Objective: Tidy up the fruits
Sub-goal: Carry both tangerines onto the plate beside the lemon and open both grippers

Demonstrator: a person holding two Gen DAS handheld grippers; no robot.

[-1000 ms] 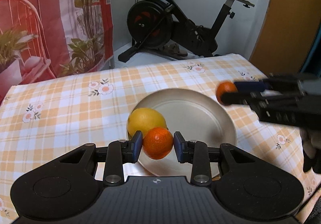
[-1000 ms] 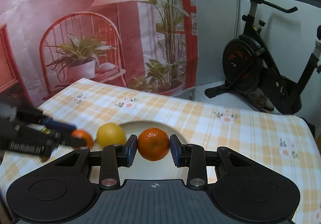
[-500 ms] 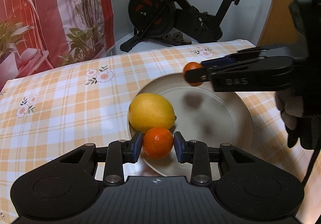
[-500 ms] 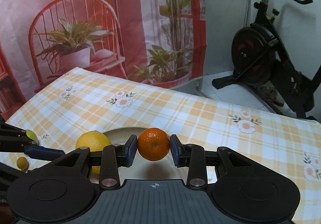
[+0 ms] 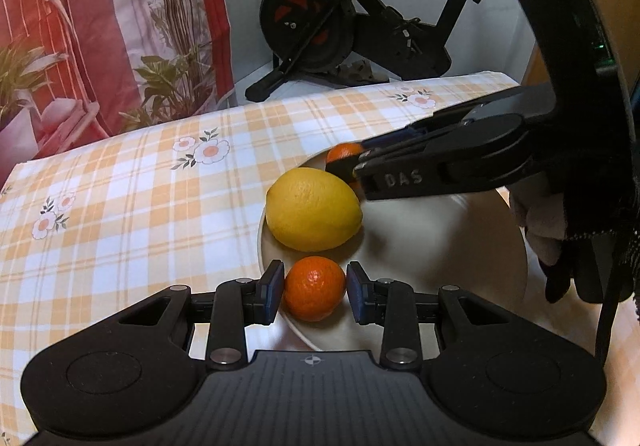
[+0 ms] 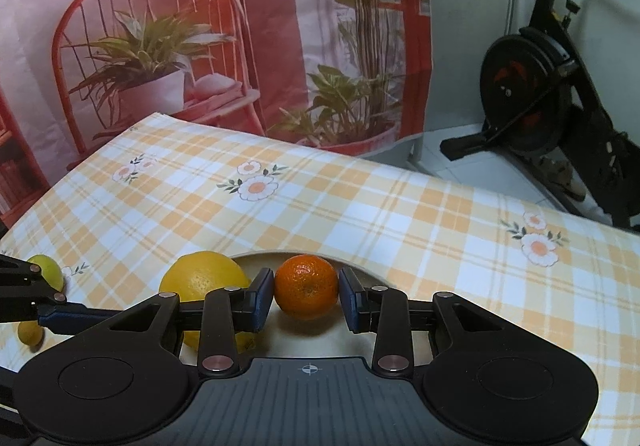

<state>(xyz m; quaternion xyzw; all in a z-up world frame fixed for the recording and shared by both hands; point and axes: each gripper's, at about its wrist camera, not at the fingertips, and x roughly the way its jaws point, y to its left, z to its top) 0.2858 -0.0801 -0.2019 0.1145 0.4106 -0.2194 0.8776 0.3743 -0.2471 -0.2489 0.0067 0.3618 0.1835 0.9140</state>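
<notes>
A beige plate (image 5: 460, 246) lies on the checked tablecloth and holds a large yellow lemon (image 5: 314, 209) at its left side. My left gripper (image 5: 315, 291) is shut on a small orange mandarin (image 5: 315, 288) low over the plate's near rim, just in front of the lemon. My right gripper (image 6: 306, 293) is shut on a second mandarin (image 6: 306, 286) above the plate (image 6: 260, 260), right of the lemon (image 6: 202, 280). In the left wrist view that right gripper (image 5: 346, 162) reaches in from the right, its mandarin (image 5: 344, 153) behind the lemon.
A green lime (image 6: 48, 270) and a small yellow fruit (image 6: 30, 332) lie on the cloth left of the plate, by the left gripper's fingers (image 6: 60, 312). A gloved hand (image 5: 560, 230) holds the right gripper. An exercise bike (image 5: 360, 26) stands beyond the table.
The right gripper has carried its mandarin leftward and down over the plate, ending behind the lemon. The left gripper sank a little, its mandarin now low by the plate's near rim.
</notes>
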